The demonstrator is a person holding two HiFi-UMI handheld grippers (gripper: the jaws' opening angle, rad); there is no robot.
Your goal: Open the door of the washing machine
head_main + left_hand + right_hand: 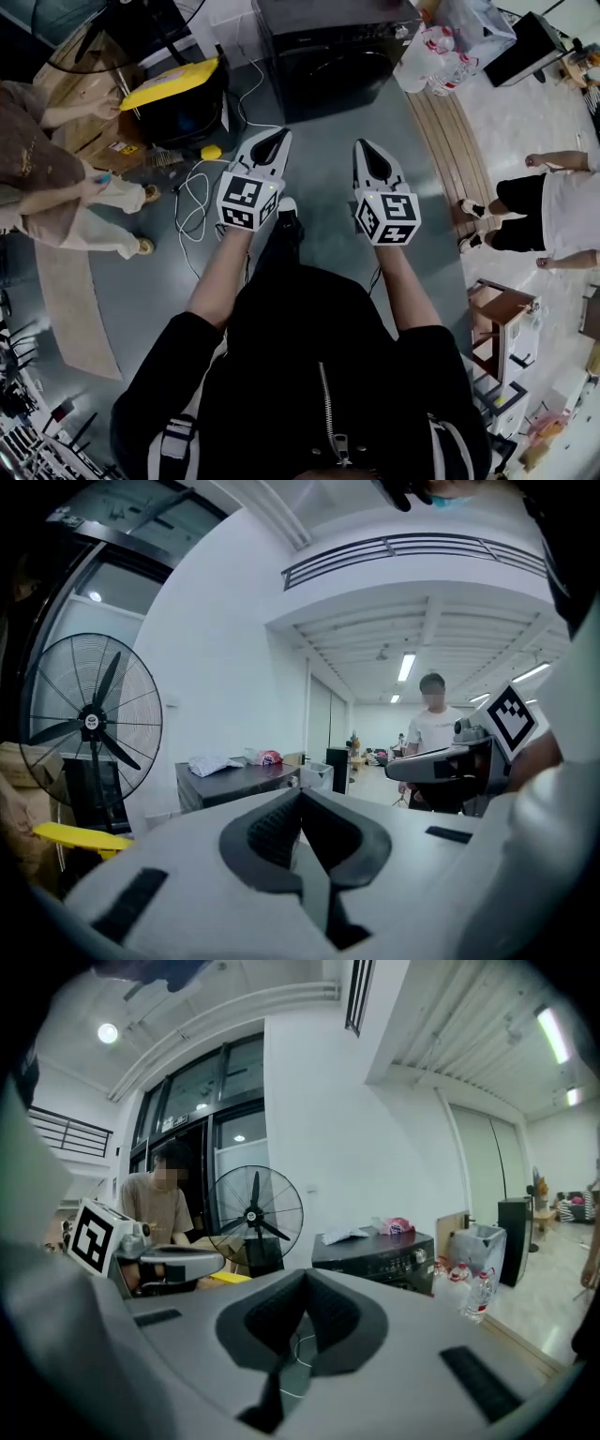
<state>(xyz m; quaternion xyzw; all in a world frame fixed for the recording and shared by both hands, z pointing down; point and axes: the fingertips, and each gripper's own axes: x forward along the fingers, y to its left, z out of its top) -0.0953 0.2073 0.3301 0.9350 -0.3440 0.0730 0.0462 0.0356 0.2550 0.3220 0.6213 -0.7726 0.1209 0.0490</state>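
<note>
Two grippers, the left gripper (pixel 279 137) and right gripper (pixel 362 146), point side by side at the washer (pixel 333 56) far ahead; each has jaws together on nothing, probably because the machine is not yet within reach

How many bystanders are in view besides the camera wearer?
2: a bystander in a brown top at the head view's left edge, and a bystander in a white shirt at its right edge. Others may stand out of frame.
</note>
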